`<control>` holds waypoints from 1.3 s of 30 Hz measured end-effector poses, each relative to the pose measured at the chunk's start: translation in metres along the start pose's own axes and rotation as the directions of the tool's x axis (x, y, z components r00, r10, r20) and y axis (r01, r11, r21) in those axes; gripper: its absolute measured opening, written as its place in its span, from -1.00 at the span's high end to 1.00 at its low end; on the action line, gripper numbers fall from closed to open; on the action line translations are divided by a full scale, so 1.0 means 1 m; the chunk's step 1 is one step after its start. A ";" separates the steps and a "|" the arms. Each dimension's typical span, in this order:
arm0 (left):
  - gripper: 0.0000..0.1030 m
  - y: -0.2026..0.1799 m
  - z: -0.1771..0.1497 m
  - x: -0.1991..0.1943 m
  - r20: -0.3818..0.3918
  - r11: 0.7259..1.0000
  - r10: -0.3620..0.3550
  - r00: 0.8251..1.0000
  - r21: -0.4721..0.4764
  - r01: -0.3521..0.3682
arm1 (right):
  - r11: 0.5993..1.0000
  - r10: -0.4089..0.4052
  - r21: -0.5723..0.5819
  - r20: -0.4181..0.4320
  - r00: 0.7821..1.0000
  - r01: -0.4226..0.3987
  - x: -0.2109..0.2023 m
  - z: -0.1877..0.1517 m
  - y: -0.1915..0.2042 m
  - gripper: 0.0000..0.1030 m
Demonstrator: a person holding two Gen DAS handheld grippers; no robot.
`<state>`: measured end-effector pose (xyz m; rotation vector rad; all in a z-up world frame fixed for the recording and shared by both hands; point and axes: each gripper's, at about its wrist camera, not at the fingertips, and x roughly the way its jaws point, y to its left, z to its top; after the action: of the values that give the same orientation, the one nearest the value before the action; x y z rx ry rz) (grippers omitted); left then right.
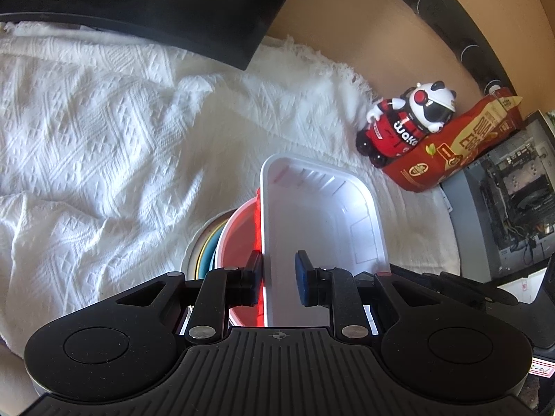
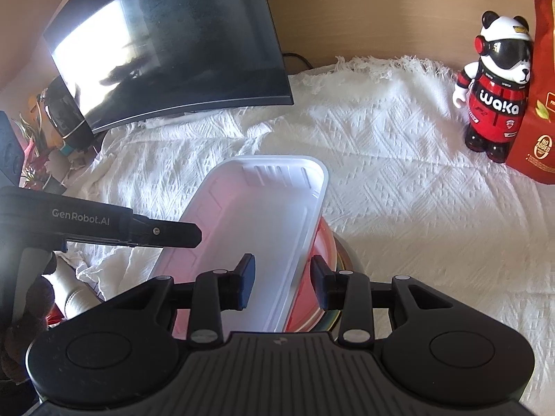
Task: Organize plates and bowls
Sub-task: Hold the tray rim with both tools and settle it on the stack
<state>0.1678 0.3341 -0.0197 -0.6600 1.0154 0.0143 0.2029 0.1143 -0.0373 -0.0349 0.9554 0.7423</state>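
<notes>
A white rectangular tray point(image 1: 319, 222) rests tilted on a red bowl point(image 1: 239, 235), which sits on a stack of coloured plates point(image 1: 204, 253) on the white cloth. My left gripper point(image 1: 279, 279) is open, its fingers astride the tray's left rim without closing on it. In the right wrist view the tray point(image 2: 263, 215) lies over the red bowl point(image 2: 322, 253) and the plates point(image 2: 343, 260). My right gripper point(image 2: 282, 282) is open, its fingers astride the tray's right rim. The left gripper's body point(image 2: 104, 225) shows at the left of that view.
A white textured cloth point(image 2: 399, 173) covers the table. A dark curved monitor point(image 2: 180, 45) stands at the back. A panda figurine point(image 2: 496, 83) and a red snack bag point(image 2: 541, 104) stand at the right. An open computer case point(image 1: 510, 201) is at the far right.
</notes>
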 end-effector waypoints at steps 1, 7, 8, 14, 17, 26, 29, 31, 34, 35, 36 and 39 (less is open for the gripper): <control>0.57 0.000 0.000 0.001 -0.002 1.000 -0.001 1.000 0.000 0.001 | 1.000 -0.002 -0.002 0.001 1.000 0.002 0.000 0.000 0.000 0.30; 0.58 0.000 0.001 0.001 0.001 1.000 -0.008 1.000 -0.009 0.008 | 1.000 -0.003 -0.011 0.002 1.000 0.003 0.000 -0.001 0.001 0.30; 0.58 0.000 0.001 0.000 0.006 1.000 -0.005 1.000 -0.008 0.005 | 1.000 -0.003 -0.013 0.003 1.000 0.003 -0.001 -0.001 0.002 0.31; 0.58 0.004 0.001 0.000 0.001 1.000 -0.001 1.000 -0.022 0.001 | 0.999 -0.001 -0.032 0.011 1.000 0.001 -0.001 0.001 0.007 0.31; 0.58 0.007 0.002 -0.001 0.007 0.999 -0.001 1.000 -0.037 0.001 | 0.999 -0.003 -0.034 0.010 1.000 0.003 0.000 0.001 0.007 0.31; 0.58 0.009 0.004 -0.015 0.033 0.999 -0.010 0.999 -0.048 0.012 | 0.999 -0.006 -0.040 0.035 0.999 0.008 -0.007 0.003 0.006 0.31; 0.58 0.008 0.004 -0.012 0.025 0.999 -0.008 1.000 -0.047 0.010 | 0.999 0.000 -0.041 0.031 1.000 0.002 -0.006 0.003 0.007 0.31; 0.58 0.010 0.002 -0.009 0.016 0.999 -0.013 1.000 -0.048 0.014 | 0.999 0.000 -0.045 0.030 1.000 0.002 -0.005 0.002 0.009 0.31; 0.58 0.011 0.001 -0.004 -0.002 0.998 -0.029 1.000 -0.059 0.029 | 0.999 0.008 -0.038 0.016 1.000 -0.007 -0.002 0.001 0.007 0.31; 0.59 0.011 0.001 -0.002 -0.004 0.998 -0.029 1.000 -0.058 0.029 | 0.999 0.008 -0.037 0.011 1.000 -0.008 -0.001 0.001 0.007 0.31; 0.59 0.011 0.001 -0.002 -0.005 0.998 -0.028 1.000 -0.057 0.027 | 0.999 0.007 -0.037 0.009 1.000 -0.006 0.000 0.001 0.007 0.31; 0.59 0.010 0.003 -0.001 -0.008 0.998 -0.026 1.000 -0.055 0.026 | 0.999 0.004 -0.033 0.013 1.000 -0.004 0.001 0.001 0.006 0.31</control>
<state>0.1660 0.3443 -0.0229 -0.7235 1.0179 0.0165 0.2006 0.1196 -0.0353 -0.0569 0.9315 0.7611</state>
